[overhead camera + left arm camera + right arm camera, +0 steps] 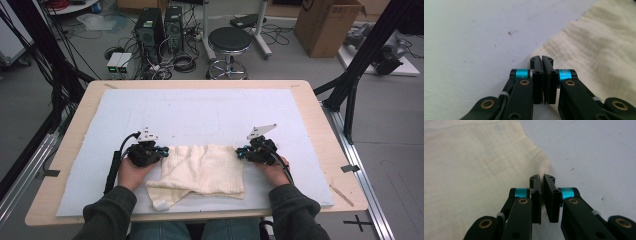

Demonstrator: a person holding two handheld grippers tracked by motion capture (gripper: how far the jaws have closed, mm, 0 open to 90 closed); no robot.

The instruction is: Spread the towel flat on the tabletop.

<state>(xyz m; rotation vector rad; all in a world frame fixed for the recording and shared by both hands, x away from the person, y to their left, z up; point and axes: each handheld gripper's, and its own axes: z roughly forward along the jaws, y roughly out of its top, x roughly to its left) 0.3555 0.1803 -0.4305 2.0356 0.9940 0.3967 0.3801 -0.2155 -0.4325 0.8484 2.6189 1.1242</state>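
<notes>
A cream cloth (200, 170) lies rumpled on the pale mat (200, 110), near the table's front edge. Its near left corner is folded under. My left gripper (165, 150) sits at the cloth's far left corner. In the left gripper view the jaws (541, 58) are pressed together right on that corner of the cloth (599, 50). My right gripper (239, 152) sits at the far right corner. In the right gripper view its jaws (541, 177) pinch the cloth's (474, 170) edge, and cream fabric shows in the narrow gap between them.
The mat covers most of the wooden table (65, 150). Bare mat stretches beyond the cloth toward the far edge. On the floor behind stand a black stool (229, 42), computer towers (150, 30) with cables and a cardboard box (325, 25). Black frame posts flank both sides.
</notes>
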